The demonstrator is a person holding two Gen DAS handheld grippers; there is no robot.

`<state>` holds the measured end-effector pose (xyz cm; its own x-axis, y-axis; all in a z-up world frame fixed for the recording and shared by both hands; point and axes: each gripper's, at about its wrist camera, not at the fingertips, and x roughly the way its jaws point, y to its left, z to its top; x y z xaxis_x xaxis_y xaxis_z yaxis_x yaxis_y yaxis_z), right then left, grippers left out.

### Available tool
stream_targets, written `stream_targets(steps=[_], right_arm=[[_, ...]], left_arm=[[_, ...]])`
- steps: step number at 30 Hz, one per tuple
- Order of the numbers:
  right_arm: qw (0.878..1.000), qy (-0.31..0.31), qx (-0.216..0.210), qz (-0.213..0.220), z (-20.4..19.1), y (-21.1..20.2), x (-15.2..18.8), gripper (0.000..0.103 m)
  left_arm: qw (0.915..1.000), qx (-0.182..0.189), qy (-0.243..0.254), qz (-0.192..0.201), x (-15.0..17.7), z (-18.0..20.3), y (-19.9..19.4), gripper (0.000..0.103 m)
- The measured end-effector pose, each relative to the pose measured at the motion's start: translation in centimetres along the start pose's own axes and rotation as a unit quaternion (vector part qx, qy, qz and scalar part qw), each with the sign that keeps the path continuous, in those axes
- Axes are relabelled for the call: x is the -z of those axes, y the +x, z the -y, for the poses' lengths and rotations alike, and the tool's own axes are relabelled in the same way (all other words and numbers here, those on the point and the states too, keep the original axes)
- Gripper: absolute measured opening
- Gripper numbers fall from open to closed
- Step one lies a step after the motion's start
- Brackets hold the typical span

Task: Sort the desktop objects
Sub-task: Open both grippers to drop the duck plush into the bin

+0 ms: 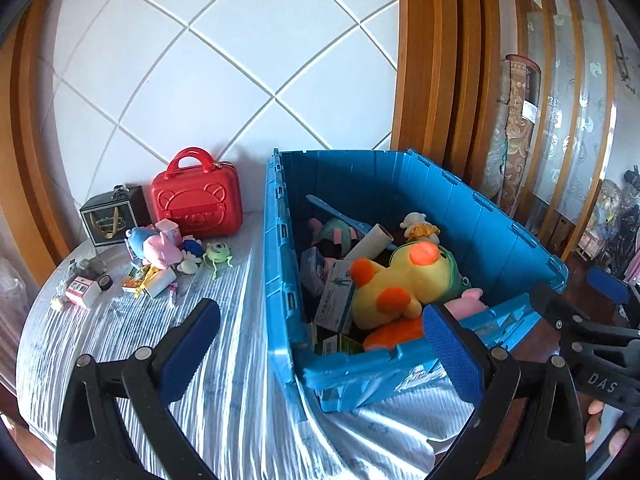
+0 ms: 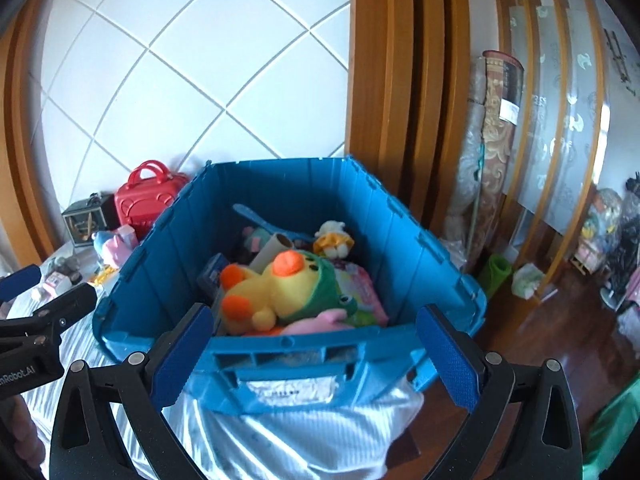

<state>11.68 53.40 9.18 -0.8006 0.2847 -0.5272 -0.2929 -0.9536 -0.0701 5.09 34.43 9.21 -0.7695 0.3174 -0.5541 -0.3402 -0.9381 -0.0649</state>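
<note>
A blue plastic crate (image 1: 500,232) stands on the table's right part, holding a yellow duck plush (image 1: 404,280), boxes, a cardboard tube and other toys; it also shows in the right wrist view (image 2: 404,240). Small toys and boxes (image 1: 160,256) lie in a pile at the far left, by a red case (image 1: 198,196). My left gripper (image 1: 324,344) is open and empty above the crate's near left corner. My right gripper (image 2: 316,352) is open and empty, its fingers straddling the crate's near wall.
A black gift box (image 1: 110,216) stands left of the red case. The table wears a shiny striped cloth (image 1: 224,360). A tiled wall is behind. Wooden door frames, rolled rugs (image 2: 492,128) and floor clutter lie to the right, past the table edge.
</note>
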Motion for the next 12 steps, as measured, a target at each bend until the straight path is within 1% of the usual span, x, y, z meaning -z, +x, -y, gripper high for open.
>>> stream_targets(steps=[5,12], right_arm=[[1.000,0.002,0.004,0.000,-0.8,-1.4,0.8,0.103],[1.000,0.010,0.013,0.003,-0.7,-2.7,1.3,0.103]], left_arm=[[1.0000,0.001,-0.002,0.002,0.6,-0.8,-1.3,0.103],[0.9999,0.013,0.001,0.005,1.2,-1.1,-2.8,0.103]])
